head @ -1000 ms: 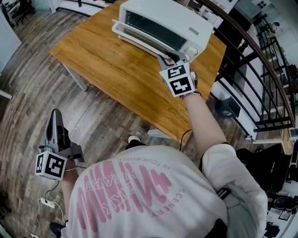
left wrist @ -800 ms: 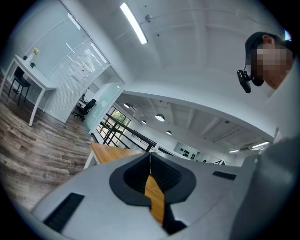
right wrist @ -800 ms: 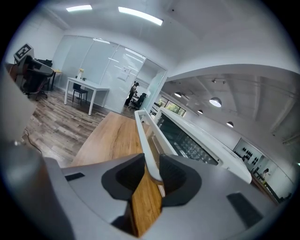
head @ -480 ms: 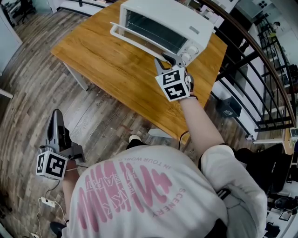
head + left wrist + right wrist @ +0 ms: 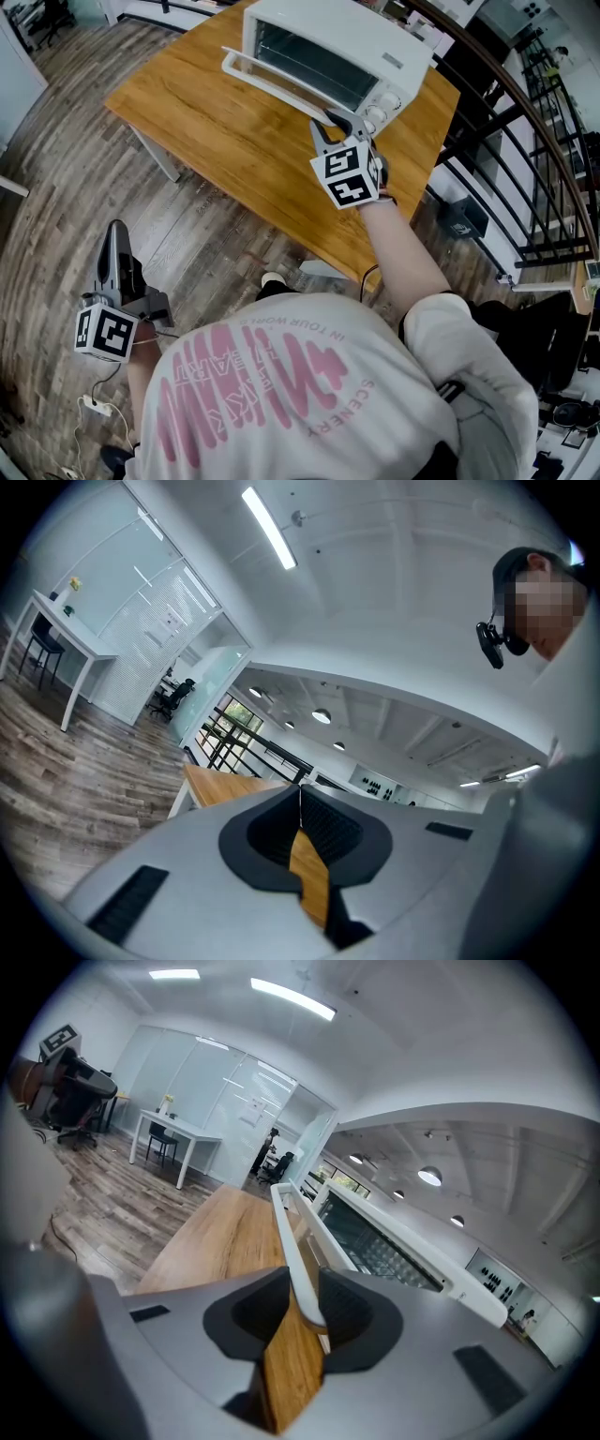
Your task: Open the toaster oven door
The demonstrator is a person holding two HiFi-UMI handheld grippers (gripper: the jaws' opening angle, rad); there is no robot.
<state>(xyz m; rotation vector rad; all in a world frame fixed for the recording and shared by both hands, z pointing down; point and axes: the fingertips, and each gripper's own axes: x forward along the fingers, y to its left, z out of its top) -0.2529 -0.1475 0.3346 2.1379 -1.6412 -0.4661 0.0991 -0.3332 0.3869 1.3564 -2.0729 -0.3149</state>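
1. Legibly, only the shirt (image 5: 281, 394) has print: pink "SCENERY", upside down. Both claw cubes carry square markers.
2. Toaster oven (image 5: 337, 42) sits at the far end of the worktop (image 5: 216, 122), door ajar.
3. Right claw (image 5: 330, 120) clamps the white door handle (image 5: 267, 86) near its right end, with the arm stretched forward and the claw tilted slightly down.
4. Left claw (image 5: 114, 230) is closed and empty, held low and level over the floor (image 5: 56, 187), well apart from the worktop.

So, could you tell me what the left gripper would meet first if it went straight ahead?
The left gripper would likely meet the wooden table across the floor, though depth is unclear.
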